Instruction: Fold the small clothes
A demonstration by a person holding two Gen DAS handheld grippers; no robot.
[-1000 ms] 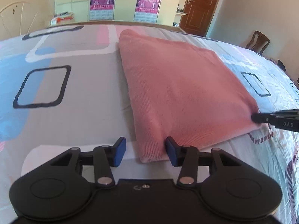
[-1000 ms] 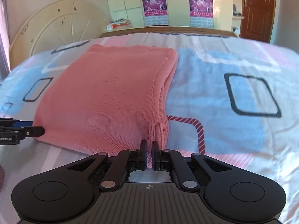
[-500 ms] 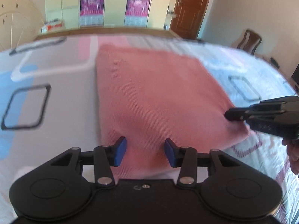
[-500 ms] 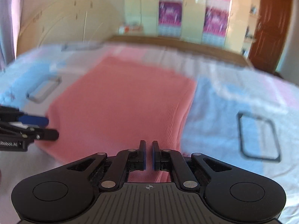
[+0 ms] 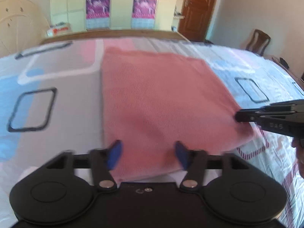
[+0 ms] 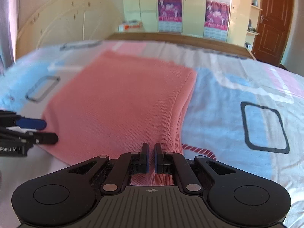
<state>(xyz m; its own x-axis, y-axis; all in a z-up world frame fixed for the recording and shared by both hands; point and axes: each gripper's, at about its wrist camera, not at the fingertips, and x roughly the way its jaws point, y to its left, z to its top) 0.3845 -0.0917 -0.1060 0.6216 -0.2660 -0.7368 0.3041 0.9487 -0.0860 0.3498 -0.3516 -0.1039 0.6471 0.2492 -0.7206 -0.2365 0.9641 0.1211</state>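
Nearest the left wrist camera, the left gripper (image 5: 148, 154) has its blue-padded fingers (image 5: 114, 156) spread wide; they have just been opening, and the near edge of the folded pink knit garment (image 5: 161, 102) lies between them with neither pad pressing on it, so the cloth is released on that side. In the right wrist view the right gripper (image 6: 151, 157) is clenched, its two fingers (image 6: 144, 156) drawn almost together on the ribbed near corner of the same garment (image 6: 121, 110), a pinch of pink fabric bunched up between and behind the pads. That gripper also shows at the right edge of the left view (image 5: 237, 116), its black tips at the garment's right corner, with part of a person's hand (image 5: 298, 148) behind it. The left gripper in turn shows at the left edge of the right view (image 6: 48, 131), one blue pad above and a black finger below, apart from each other, beside the garment's left corner. The garment is folded into a rough rectangle and lies on the bed (image 5: 62, 98), on a sheet printed with grey, blue and pink blocks and dark rounded squares (image 6: 264, 127); a folded edge runs along its right side in the right view. Beyond the bed's wooden far rail stands a pale yellow wardrobe (image 6: 191, 9) bearing two purple posters (image 5: 97, 6). A round pale panel (image 6: 62, 19) leans at the left, a brown door (image 6: 269, 19) stands at the right, and a wooden chair (image 5: 258, 41) sits by the wall.
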